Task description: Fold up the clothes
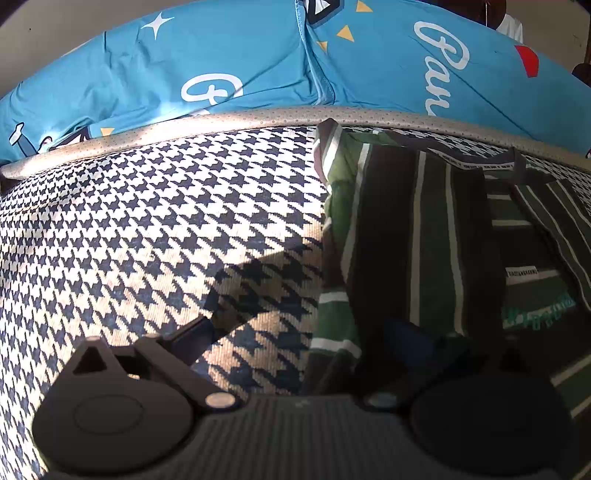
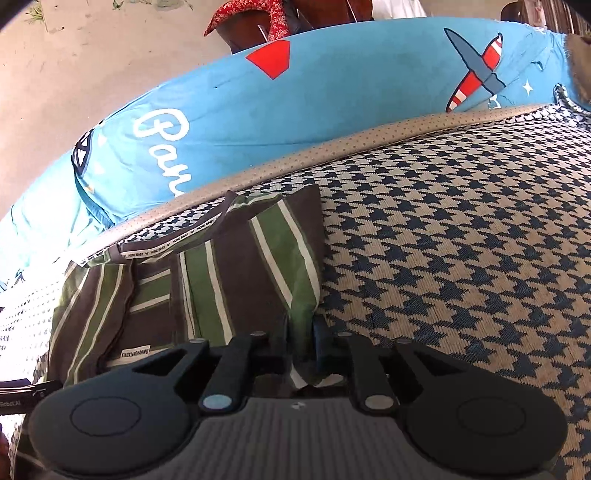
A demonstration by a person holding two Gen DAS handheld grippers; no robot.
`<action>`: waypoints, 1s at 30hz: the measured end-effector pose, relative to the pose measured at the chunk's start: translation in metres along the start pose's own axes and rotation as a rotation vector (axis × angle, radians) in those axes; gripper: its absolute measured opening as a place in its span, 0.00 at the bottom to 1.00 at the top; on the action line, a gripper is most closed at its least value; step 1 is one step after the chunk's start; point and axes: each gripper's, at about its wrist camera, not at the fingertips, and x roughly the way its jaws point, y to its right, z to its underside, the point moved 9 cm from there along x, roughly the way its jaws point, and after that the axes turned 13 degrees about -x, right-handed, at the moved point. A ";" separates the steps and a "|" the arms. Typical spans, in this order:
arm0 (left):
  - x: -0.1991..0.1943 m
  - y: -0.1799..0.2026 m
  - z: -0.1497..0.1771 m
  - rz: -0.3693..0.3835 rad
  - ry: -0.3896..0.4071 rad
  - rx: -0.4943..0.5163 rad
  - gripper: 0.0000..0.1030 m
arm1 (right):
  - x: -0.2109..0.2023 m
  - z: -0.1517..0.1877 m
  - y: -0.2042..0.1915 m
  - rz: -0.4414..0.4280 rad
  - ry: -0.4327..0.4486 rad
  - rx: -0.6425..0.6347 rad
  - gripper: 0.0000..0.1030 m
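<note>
A garment (image 1: 406, 221) striped in green, brown and white lies partly folded on a houndstooth mat (image 1: 147, 221). In the left wrist view it fills the right half. My left gripper (image 1: 306, 328) is open over the garment's left edge. Its left finger (image 1: 199, 326) rests on bare mat, and its right finger is in dark shadow against the cloth. In the right wrist view the garment (image 2: 229, 280) lies left of centre, neckband tape toward the far edge. My right gripper (image 2: 301, 347) is shut on a fold at the garment's right edge.
The mat (image 2: 443, 258) has a grey dotted border (image 1: 258, 114) at its far side. Beyond it lies blue printed bedding (image 2: 332, 110). Dark wooden furniture with red cloth (image 2: 258, 18) stands behind. Part of the other gripper (image 2: 22, 395) shows at the left edge.
</note>
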 end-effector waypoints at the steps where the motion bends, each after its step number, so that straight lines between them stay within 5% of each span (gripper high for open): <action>1: 0.000 0.000 0.000 0.000 0.000 0.000 1.00 | 0.001 0.000 0.000 0.003 0.001 -0.001 0.15; 12: -0.008 0.001 -0.003 0.008 0.003 -0.012 1.00 | -0.002 -0.007 -0.014 0.021 0.027 -0.021 0.09; 30: -0.025 -0.012 -0.013 0.009 0.019 -0.049 1.00 | -0.019 -0.039 -0.090 -0.104 0.134 -0.032 0.09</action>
